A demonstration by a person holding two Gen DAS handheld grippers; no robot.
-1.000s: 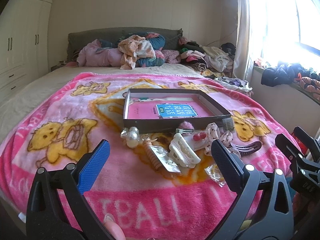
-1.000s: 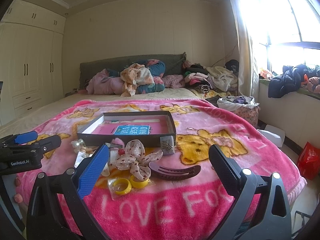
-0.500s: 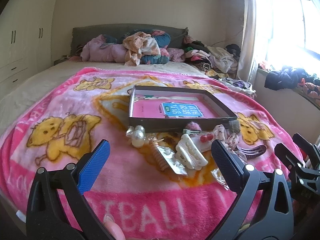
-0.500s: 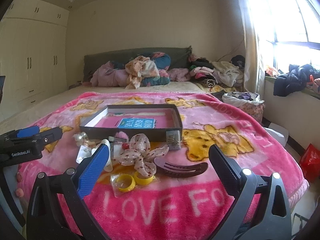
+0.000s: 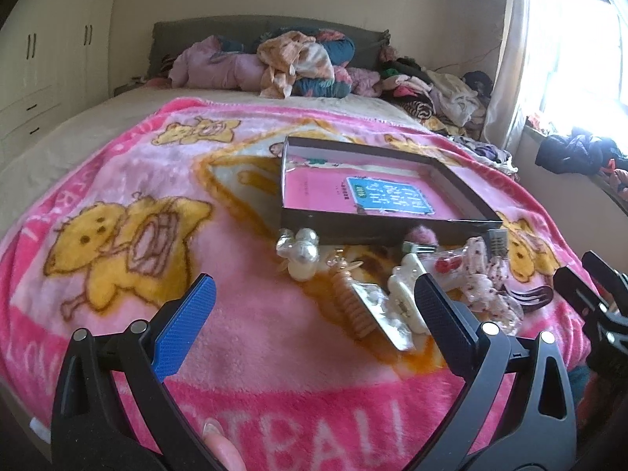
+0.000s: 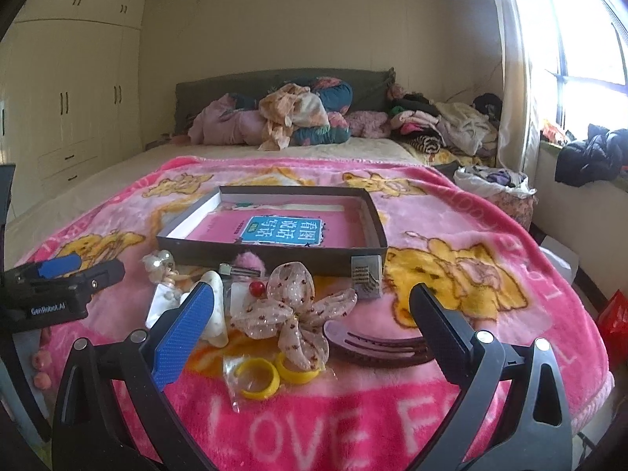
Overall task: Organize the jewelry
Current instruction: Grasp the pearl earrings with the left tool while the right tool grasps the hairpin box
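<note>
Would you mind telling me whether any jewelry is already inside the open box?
None yet: the box holds only a pink booklet; the hair accessories lie outside on the blanket.

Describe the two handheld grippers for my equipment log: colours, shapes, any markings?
Both are black plastic frames with silver screw heads. The left gripper and the right gripper each have two flat, angled fingers: one textured blue pad and one black pad. White "GenRobot.AI" lettering marks the left gripper's side. No cables or sleeves visible.

"genrobot.ai" on left gripper (image 6: pixel 59 298), "love" on blanket (image 6: pixel 490 384)
</note>
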